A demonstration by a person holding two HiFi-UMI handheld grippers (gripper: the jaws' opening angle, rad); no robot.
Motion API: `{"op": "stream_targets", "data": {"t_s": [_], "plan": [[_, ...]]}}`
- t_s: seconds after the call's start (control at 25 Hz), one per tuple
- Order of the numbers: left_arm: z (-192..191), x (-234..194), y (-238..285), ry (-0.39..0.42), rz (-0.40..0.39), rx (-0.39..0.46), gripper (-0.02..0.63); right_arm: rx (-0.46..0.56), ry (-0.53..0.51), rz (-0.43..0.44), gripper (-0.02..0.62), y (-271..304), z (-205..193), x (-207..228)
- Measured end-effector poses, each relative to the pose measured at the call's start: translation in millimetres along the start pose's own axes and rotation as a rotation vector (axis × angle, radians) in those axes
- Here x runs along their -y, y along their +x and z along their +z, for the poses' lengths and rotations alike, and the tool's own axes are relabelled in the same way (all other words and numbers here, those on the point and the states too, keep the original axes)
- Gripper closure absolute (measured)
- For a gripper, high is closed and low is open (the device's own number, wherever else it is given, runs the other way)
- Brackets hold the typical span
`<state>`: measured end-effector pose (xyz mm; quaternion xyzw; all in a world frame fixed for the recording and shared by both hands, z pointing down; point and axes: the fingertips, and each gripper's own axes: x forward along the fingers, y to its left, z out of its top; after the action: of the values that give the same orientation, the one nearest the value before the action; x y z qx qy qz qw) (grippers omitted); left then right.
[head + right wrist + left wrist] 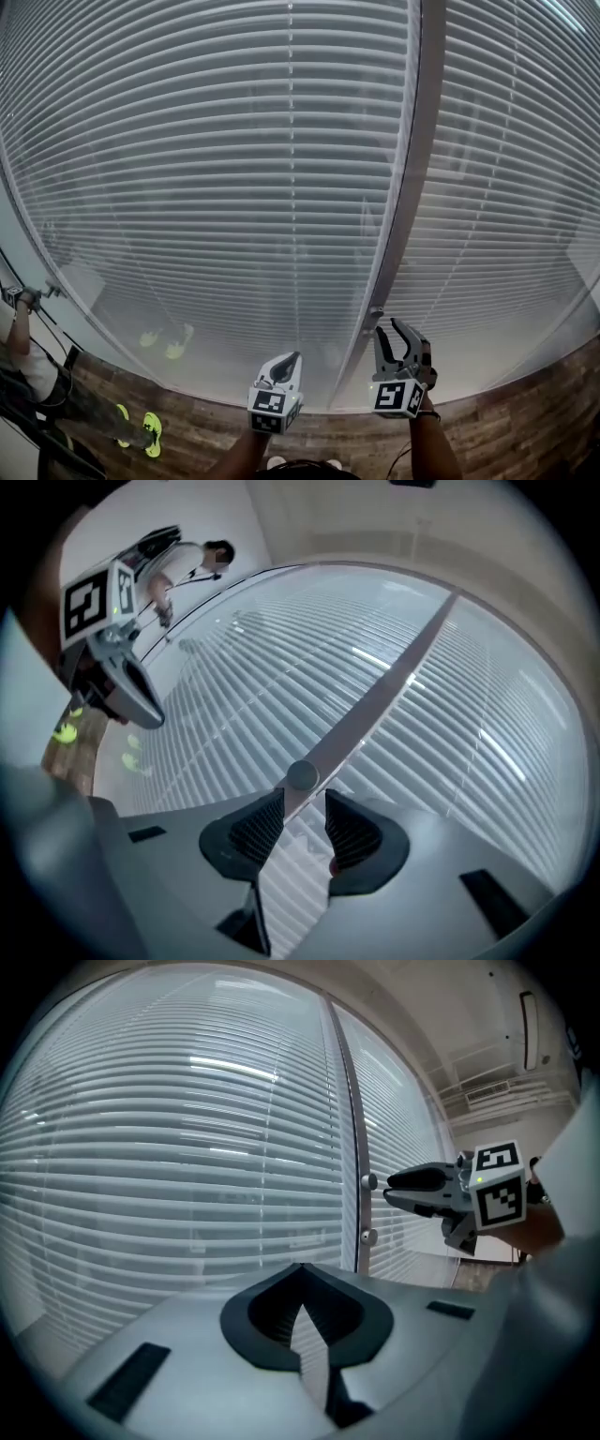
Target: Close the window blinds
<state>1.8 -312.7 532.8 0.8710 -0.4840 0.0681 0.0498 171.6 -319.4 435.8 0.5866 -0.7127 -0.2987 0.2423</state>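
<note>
Right gripper (298, 806), jaws apart, hangs just short of the small round grey knob (301, 775) on the grey upright post (413, 169) between white slatted window blinds (234, 169), so next it likely must clamp and twist that knob

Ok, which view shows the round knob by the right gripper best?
The right gripper view: the knob sits large just ahead of the right gripper, whose jaws are open. The left gripper view shows the knob small, side-on; the head view, a speck.
</note>
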Motion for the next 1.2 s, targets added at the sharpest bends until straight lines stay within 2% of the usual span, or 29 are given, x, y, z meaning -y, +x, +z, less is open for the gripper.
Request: {"op": "stream_targets", "data": {"t_s": [0.12,0.24,0.32,0.36,0.4,0.56,0.68,0.88,1.08,1.2], "plan": [[8.9,4.2,-2.8,0.002,0.016,0.014,0.606,0.044,0.226,0.027,0.466,-11.7,-5.0,-9.0],[6.6,8.1,-4.3,0.01,0.028,0.004,0.606,0.077,0.354,0.033,0.468,-22.7,-12.2,-16.4],[7.7,9.9,-6.6,0.003,0.055,-0.008,0.606,0.083,0.407,0.019,0.561,-29.0,-18.0,-18.1],[8.1,11.8,-8.4,0.004,0.059,-0.003,0.606,0.081,0.434,0.018,0.59,-32.4,-20.2,-19.9],[9.0,13.9,-12.9,0.005,0.06,0.011,0.606,0.077,0.456,0.02,0.592,-37.0,-21.1,-22.9],[22.3,24.1,-56.1,-0.009,0.096,0.06,0.606,0.077,0.524,0.027,0.592,-70.4,-8.0,-32.3],[29.8,30.0,-63.9,-0.004,0.135,0.065,0.606,0.097,0.565,0.051,0.592,-75.5,-6.1,-31.5],[18.6,19.3,-51.8,-0.011,0.184,0.059,0.606,0.105,0.562,0.105,0.592,-59.4,-17.3,-40.6],[36.2,4.6,-100.4,-0.022,0.199,0.085,0.606,0.089,0.573,0.093,0.592,-87.4,17.1,-47.2],[27.7,0.0,-114.6,-0.029,0.184,0.073,0.606,0.07,0.57,0.089,0.592,-97.3,24.0,-61.1]]}}
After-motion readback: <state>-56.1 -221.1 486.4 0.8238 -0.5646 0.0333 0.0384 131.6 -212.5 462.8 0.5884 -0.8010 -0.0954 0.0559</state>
